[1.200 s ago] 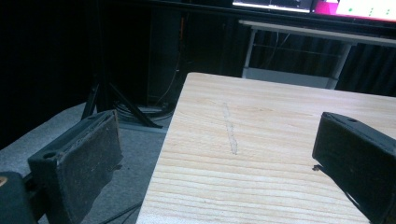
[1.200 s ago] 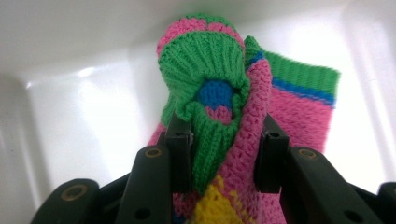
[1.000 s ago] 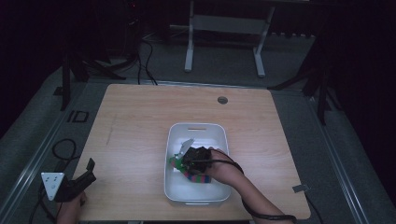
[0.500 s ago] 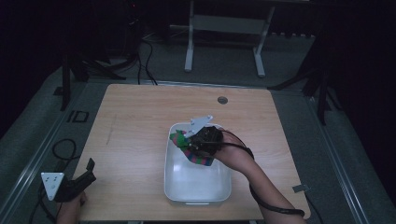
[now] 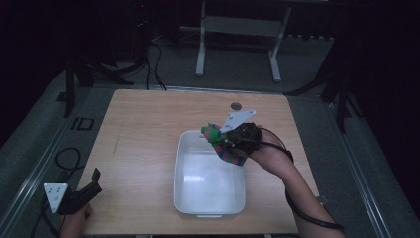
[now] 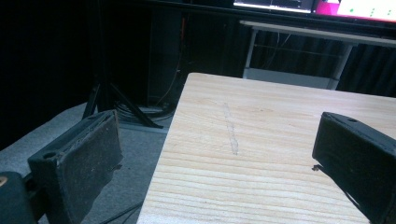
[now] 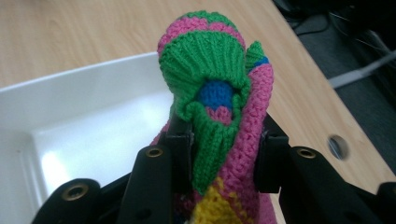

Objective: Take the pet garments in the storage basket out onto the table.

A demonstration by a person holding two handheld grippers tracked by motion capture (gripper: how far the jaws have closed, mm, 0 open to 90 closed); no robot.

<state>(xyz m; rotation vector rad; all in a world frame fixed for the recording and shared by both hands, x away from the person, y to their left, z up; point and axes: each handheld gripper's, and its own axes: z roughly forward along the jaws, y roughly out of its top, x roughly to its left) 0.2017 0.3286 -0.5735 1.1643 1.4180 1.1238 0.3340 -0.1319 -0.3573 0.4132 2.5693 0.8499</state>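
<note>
My right gripper [image 5: 224,140] is shut on a knitted sock bundle [image 7: 219,98] of green, pink, blue and yellow wool; both jaws press on it in the right gripper view. In the high view the sock bundle [image 5: 220,141] hangs above the far right corner of the white bin [image 5: 184,191], lifted clear of it. My left gripper [image 5: 89,187] rests at the table's near left corner, open, with nothing between its jaws. The left gripper view looks between its black pads [image 6: 91,156] along bare wood.
The wooden table [image 5: 138,134] has a round cable hole [image 5: 236,105] near its far edge. In the right gripper view the white bin [image 7: 70,121] looks bare inside. Stands, cables and a metal frame stand on the floor beyond the table.
My right gripper has risen out of the bin with the sock bundle and moved toward the bin's far right corner. The left gripper has stayed put.
</note>
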